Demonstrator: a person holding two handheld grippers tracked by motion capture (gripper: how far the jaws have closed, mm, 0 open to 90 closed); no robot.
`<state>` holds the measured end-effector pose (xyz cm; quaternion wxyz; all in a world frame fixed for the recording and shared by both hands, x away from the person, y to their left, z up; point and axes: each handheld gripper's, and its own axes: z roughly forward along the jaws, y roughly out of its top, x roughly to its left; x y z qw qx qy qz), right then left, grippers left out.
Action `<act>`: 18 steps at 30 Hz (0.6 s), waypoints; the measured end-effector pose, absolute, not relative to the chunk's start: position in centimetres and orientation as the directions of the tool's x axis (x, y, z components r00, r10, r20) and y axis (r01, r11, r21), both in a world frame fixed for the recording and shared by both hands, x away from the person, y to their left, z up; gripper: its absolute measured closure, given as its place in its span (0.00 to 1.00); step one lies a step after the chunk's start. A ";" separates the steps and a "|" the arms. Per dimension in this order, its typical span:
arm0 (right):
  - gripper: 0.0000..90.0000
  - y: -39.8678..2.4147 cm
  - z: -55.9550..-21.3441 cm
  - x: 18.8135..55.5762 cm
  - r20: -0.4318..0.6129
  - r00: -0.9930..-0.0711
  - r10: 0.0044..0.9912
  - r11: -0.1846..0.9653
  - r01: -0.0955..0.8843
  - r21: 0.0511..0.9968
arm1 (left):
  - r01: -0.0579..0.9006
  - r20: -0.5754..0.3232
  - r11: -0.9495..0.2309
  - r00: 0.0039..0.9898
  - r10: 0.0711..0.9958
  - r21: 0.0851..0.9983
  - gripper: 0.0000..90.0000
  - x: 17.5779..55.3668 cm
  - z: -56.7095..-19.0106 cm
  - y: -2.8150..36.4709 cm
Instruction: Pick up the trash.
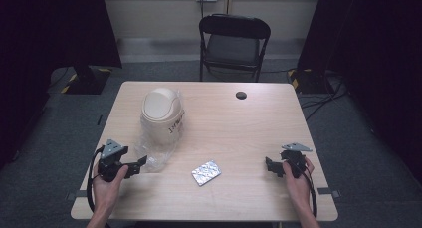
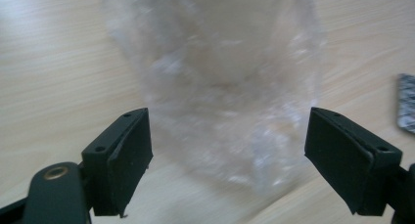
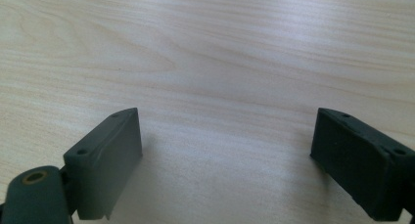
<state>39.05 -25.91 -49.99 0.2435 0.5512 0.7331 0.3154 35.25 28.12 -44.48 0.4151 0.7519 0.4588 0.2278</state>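
Both grippers gape: left gripper (image 1: pixel 141 164) faces the plastic bag (image 2: pixel 220 87), right gripper (image 1: pixel 269 166) bare table (image 3: pixel 205 48)

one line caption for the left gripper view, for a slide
Open left gripper faces a clear plastic bag on the wooden table.

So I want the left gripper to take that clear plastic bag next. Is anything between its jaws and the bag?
Nothing visible. The left gripper is open and the clear plastic bag lies straight ahead of its jaws on bare table. The foil packet lies off to the side, the bin behind the bag.
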 end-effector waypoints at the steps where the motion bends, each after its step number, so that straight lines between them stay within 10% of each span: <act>1: 0.12 -25.9 -50.0 39.1 -0.009 -0.274 0.962 0.194 0.655 0.731 | 0.492 -0.038 -0.237 0.486 0.873 0.837 0.20 35.4 -44.2 27.7; 18: 0.12 -25.9 -50.0 39.1 -0.009 -0.274 0.962 0.193 0.655 0.731 | 0.407 -0.018 -0.279 0.591 0.806 0.870 0.20 38.5 -40.3 25.3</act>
